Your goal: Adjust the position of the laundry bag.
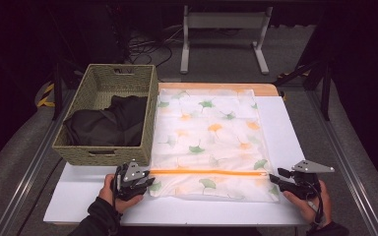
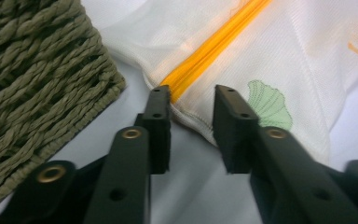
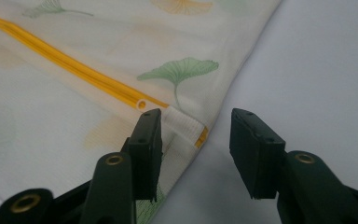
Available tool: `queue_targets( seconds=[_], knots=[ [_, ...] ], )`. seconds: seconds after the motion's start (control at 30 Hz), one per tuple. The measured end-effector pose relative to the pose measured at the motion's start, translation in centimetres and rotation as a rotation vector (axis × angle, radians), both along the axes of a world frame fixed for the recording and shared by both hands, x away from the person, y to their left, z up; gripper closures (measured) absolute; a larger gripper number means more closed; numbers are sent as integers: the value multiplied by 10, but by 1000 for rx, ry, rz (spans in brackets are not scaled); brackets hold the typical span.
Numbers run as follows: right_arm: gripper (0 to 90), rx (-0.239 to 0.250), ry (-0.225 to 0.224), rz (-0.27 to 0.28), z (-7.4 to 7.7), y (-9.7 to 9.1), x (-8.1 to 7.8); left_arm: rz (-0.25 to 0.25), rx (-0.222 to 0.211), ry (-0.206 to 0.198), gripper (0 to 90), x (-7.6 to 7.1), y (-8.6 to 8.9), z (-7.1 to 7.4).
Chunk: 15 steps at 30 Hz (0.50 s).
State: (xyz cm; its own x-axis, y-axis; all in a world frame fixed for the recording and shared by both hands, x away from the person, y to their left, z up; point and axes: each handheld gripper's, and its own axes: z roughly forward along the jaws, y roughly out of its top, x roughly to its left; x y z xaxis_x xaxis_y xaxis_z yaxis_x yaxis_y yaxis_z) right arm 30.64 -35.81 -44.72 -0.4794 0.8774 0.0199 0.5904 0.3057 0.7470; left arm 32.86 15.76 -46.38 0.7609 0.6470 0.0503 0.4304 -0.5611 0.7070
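Both grippers, L & R, gape empty at the zip ends of the mesh laundry bag lying flat on the table beside the basket — thin, floppy stuff, probably best pinched at the orange zipper hem.

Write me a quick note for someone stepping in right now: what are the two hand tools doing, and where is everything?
Left gripper: open, jaws at the near left end of the orange zipper.
Right gripper: open, jaws at the zipper's right end, by the pull.
Mesh bag: flat on the white table, zipper looks closed.
Basket: left of the bag, dark clothes inside.
Done: both grippers placed at the zipper ends.
Left: probably grip and unzip, then load the clothes.
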Motion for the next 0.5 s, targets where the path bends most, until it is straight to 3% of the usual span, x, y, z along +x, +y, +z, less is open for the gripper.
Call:
queue_targets(
  seconds=[0.1, 0.17, 0.5],
  knots=[
    [566, -5, 10, 3, -4, 1, 4, 12, 2, 4, 799, 2, 0, 0],
    [573, -4, 15, 2, -5, 1, 5, 12, 4, 3, 814, 2, 0, 0],
    [807, 43, 23, 25, -7, 1, 9, 6, 14, -6, 859, 10, -1, 1]
  ],
)
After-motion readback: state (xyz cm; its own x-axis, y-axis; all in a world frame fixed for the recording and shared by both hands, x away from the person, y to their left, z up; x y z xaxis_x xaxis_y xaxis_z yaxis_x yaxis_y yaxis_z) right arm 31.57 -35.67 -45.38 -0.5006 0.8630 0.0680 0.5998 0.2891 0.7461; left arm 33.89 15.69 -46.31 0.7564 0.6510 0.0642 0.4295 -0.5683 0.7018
